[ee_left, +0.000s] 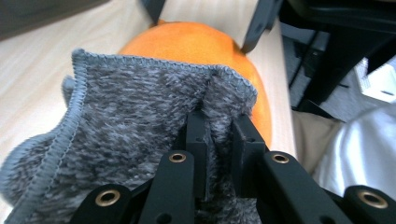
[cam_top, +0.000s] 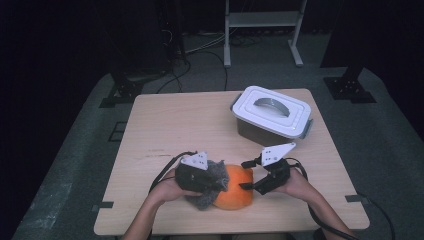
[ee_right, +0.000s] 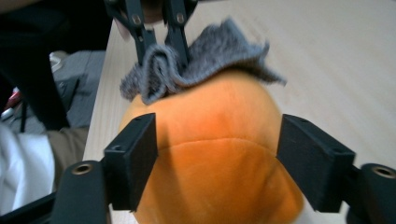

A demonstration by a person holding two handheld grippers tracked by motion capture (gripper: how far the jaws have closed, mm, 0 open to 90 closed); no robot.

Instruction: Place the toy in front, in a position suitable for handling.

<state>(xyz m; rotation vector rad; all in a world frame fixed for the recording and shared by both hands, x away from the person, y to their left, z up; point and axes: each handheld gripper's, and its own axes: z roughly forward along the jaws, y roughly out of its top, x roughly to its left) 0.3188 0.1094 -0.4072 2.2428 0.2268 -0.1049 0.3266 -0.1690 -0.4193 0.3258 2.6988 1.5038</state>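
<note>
Orange plush ball point(cam_top: 234, 189): soft, round, lying on the table point(cam_top: 175, 125) close to its near edge, about midway along it. In the right gripper view a seam runs across its face.

Grey knitted cloth point(cam_top: 214, 172): stitched hem, draped over the side of the ball that faces the left gripper, touching it. One fold is bunched up between that gripper's jaws.

Left gripper point(ee_left: 218, 133): held in the person's left hand point(cam_top: 167, 190), jaws narrow and pinched tight on the fold of cloth.

Right gripper point(ee_right: 217, 154): held in the person's right hand point(cam_top: 295, 185), jaws spread wide, one pad on each flank of the ball. The pads sit right against the plush; whether they press into it cannot be told.

White box point(cam_top: 272, 112): lid on, with a grey arched handle, standing toward the far right corner of the table, well apart from the ball.

Table: pale wood, bare across its left and far parts.
</note>
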